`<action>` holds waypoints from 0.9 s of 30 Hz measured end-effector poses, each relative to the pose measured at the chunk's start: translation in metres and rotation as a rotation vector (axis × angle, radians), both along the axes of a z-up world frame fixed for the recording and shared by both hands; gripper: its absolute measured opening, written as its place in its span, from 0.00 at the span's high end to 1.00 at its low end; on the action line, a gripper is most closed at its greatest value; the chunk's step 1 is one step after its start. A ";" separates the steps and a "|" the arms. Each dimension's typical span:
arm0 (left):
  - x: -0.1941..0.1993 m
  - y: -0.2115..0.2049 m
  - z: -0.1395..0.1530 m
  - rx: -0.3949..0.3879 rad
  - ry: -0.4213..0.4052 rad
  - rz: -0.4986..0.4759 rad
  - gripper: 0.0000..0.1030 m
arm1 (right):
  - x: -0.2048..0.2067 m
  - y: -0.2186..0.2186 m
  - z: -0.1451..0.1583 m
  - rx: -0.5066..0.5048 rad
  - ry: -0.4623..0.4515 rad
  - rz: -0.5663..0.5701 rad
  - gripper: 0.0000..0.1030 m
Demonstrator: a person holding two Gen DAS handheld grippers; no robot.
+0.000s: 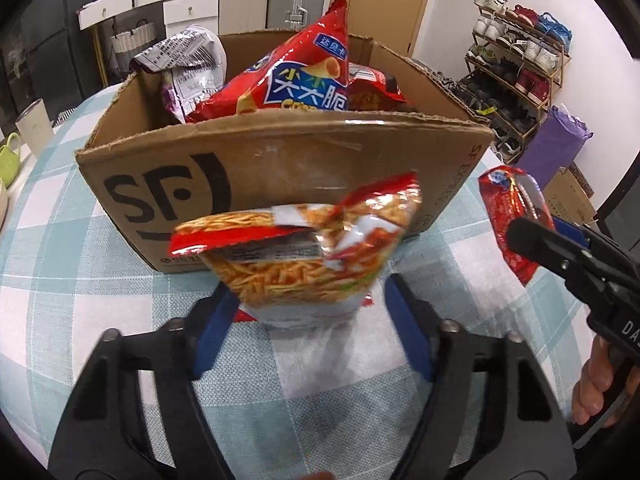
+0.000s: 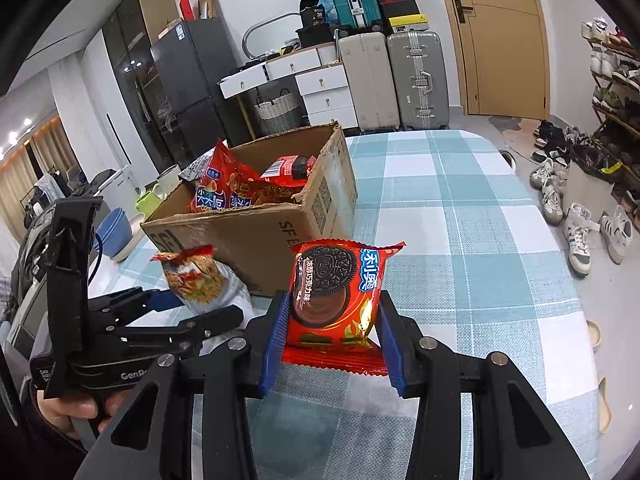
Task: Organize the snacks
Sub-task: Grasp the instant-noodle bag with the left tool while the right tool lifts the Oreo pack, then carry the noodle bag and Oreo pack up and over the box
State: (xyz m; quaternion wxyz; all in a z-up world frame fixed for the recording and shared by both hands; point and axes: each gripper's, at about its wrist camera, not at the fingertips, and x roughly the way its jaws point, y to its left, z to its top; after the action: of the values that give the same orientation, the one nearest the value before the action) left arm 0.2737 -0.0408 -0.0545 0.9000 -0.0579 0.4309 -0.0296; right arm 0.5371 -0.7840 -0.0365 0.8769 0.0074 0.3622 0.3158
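Note:
A cardboard box (image 1: 280, 168) stands on the checked tablecloth (image 1: 80, 280) and holds several snack bags; a tall red one (image 1: 296, 76) sticks up in the middle. Just in front of the box, a noodle snack bag (image 1: 304, 256) stands on end between the blue pads of my left gripper (image 1: 310, 296), which is shut on its lower part; the bag looks blurred. To the right, my right gripper (image 2: 333, 304) is shut on a red chocolate cookie pack (image 2: 336, 280), held upright near the box's front corner (image 2: 296, 216). The left wrist view shows that pack (image 1: 508, 208) from the side.
A white cup (image 1: 34, 128) and a green mug (image 1: 10, 156) stand at the table's left edge. A hand (image 1: 596, 392) holds the right gripper's handle. Bare checked cloth (image 2: 460, 220) stretches right of the box. Shoes (image 2: 576, 236) and a shoe rack (image 1: 520, 60) lie beyond the table.

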 end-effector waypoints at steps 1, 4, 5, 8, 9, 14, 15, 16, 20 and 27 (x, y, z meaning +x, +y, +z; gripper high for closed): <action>0.001 0.001 -0.001 -0.009 0.000 0.001 0.44 | 0.000 0.000 0.000 0.000 0.001 0.001 0.58; 0.001 0.000 0.001 -0.033 -0.013 0.005 0.50 | -0.001 0.000 0.001 -0.001 -0.003 0.000 0.58; 0.001 0.000 0.001 -0.035 -0.017 0.004 0.53 | -0.001 0.000 0.001 -0.002 -0.004 0.000 0.58; 0.000 0.002 0.000 -0.041 -0.024 -0.004 0.58 | -0.002 0.000 0.002 0.000 -0.004 0.001 0.58; -0.002 0.002 -0.001 -0.038 -0.029 -0.003 0.58 | -0.002 0.000 0.002 0.001 -0.006 0.002 0.58; -0.006 0.000 0.002 -0.036 -0.048 -0.011 0.59 | -0.004 0.001 0.006 0.004 -0.018 0.009 0.58; -0.009 0.001 0.004 -0.037 -0.055 -0.010 0.59 | -0.005 0.001 0.006 0.006 -0.018 0.010 0.58; -0.010 0.002 0.006 -0.043 -0.061 -0.010 0.59 | -0.006 0.001 0.007 0.008 -0.021 0.010 0.58; -0.022 0.006 0.015 -0.036 -0.082 -0.018 0.59 | -0.008 0.002 0.011 0.012 -0.037 0.012 0.58; -0.048 0.014 0.037 -0.029 -0.138 -0.005 0.59 | -0.014 0.004 0.018 0.020 -0.059 0.021 0.58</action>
State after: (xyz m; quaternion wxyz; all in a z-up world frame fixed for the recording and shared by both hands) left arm 0.2252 -0.0269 -0.0175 0.9266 -0.0677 0.3674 -0.0419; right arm 0.5228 -0.7795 -0.0184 0.8837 0.0031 0.3330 0.3289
